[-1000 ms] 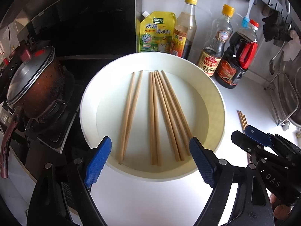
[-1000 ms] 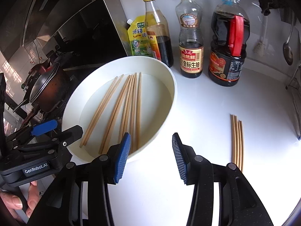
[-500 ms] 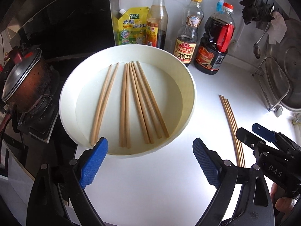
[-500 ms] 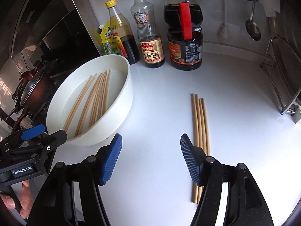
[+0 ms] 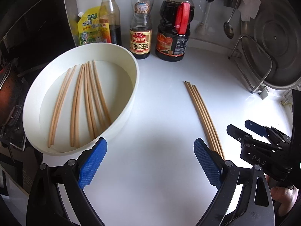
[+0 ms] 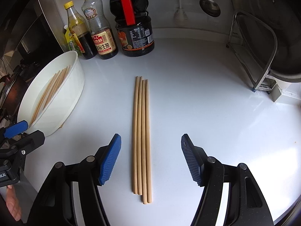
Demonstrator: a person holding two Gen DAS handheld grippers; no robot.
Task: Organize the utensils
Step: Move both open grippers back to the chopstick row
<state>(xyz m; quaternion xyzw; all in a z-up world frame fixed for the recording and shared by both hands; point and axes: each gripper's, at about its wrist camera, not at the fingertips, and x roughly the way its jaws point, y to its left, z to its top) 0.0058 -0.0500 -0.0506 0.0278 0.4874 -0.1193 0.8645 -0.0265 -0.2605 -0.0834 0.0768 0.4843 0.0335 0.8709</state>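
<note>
A bundle of several wooden chopsticks (image 6: pixel 141 135) lies loose on the white counter, pointing away from me. My right gripper (image 6: pixel 150 137) hovers over their near half, open, its blue pads well clear on both sides. More chopsticks (image 5: pixel 88 101) rest inside a white round bowl (image 5: pixel 131 98) to the left. My left gripper (image 5: pixel 148 143) hangs over bare counter between the bowl and the loose chopsticks (image 5: pixel 203 116). Its jaws are opening and hold nothing. The right pad sits just beside the bundle's near end.
Sauce bottles (image 5: pixel 141 28), a big dark jug (image 5: pixel 175 30) and a yellow pouch (image 5: pixel 88 28) line the back wall. A metal lid in a wire rack (image 5: pixel 263 60) stands at the right. A pot on the stove (image 5: pixel 7 94) sits left of the bowl.
Both grippers swung right, away from the bowl toward the loose chopsticks. The right gripper now straddles them and its jaws have widened; the left jaws spread slightly.
</note>
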